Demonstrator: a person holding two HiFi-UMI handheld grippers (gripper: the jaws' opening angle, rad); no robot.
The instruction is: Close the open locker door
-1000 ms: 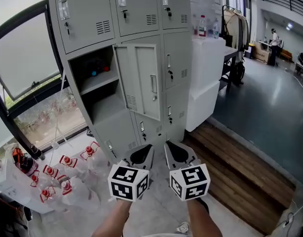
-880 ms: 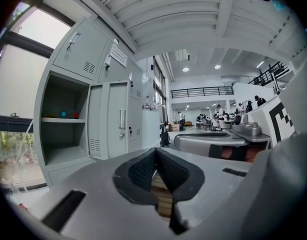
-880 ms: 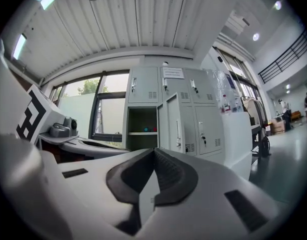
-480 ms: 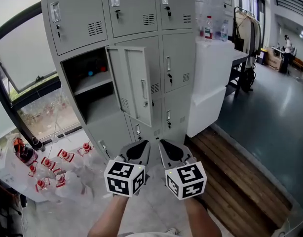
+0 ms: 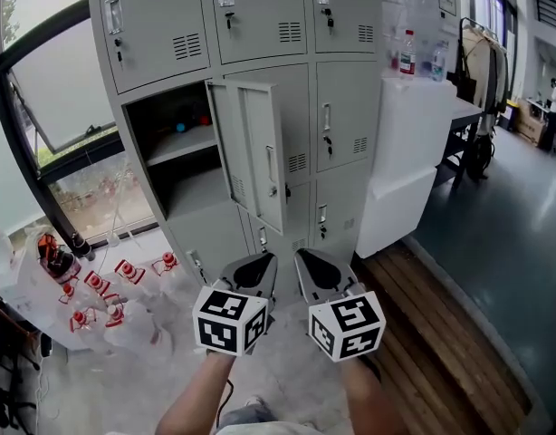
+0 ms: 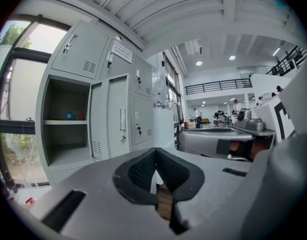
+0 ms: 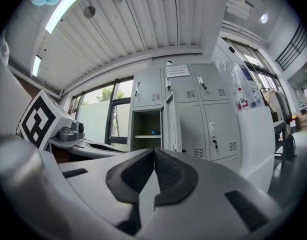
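Indoors, seen from above, a tall bank of grey metal lockers [image 5: 260,25] stands against a large window [image 5: 52,107]. In the middle row of the left column, one grey metal locker door [image 5: 251,152] is swung out toward the viewer from the right side of its opening, with its inner face, a latch and a small vent showing. The open compartment [image 5: 174,166] behind it has one shelf, which carries small blue and red objects too tiny to identify. Low in the head view, two forearms hold the tools side by side, both pointing at the lockers and well apart from the door. The left hand-held gripper [image 5: 253,270] has its dark ribbed jaws pressed together at the tips with nothing between them. The right hand-held gripper [image 5: 312,268] is closed in the same way and is also empty. Each carries a cube with black and white square markers. To the left, clear plastic bags with red-capped items [image 5: 97,297] lie on the pale floor. To the right stands a white bench [image 5: 414,143] with bottles [image 5: 407,53] on top, and brown wooden floorboards [image 5: 441,333] run beside it.
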